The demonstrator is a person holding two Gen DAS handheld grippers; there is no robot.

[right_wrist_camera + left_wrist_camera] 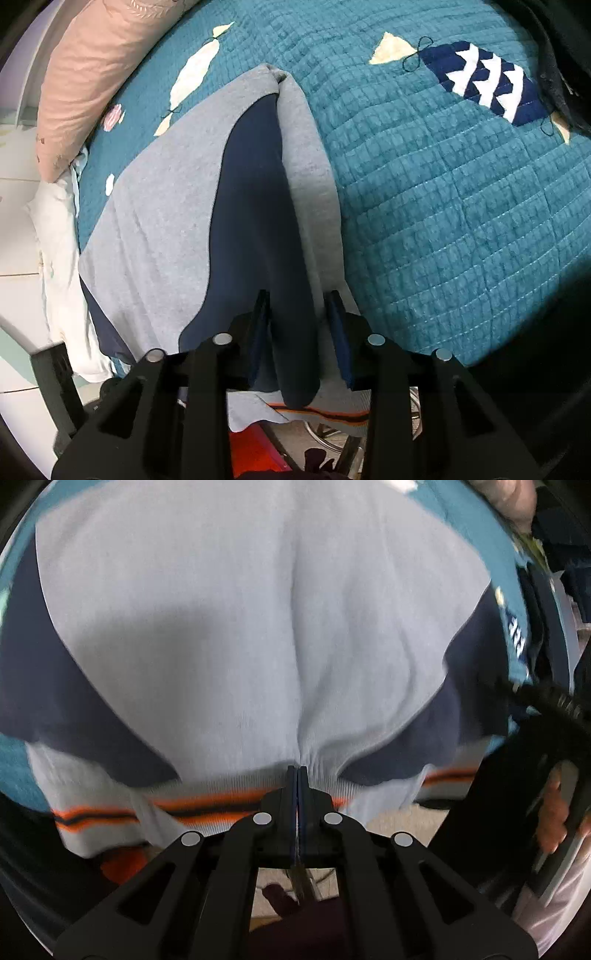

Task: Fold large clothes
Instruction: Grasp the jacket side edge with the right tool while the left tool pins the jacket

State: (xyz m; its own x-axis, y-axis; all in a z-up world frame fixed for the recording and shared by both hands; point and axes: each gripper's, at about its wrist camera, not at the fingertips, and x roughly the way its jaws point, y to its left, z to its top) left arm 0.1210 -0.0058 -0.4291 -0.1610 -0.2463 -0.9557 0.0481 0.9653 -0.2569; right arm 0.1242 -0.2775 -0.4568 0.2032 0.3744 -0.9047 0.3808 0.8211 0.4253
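Already your left gripper (297, 775) is clamped on the sweatshirt (221, 627) hem; your right gripper (300, 306), part open, straddles a ridge. Sweatshirt lies on the quilt (443, 203), barely folded.

1. No legible text, label, brand or number in either view.
2. Blurred white marks on a dark blue patch (515, 633) at the right edge of the left wrist view, unreadable.
3. Only a white zigzag pattern, no lettering, on the quilt (443, 206) in the right wrist view.
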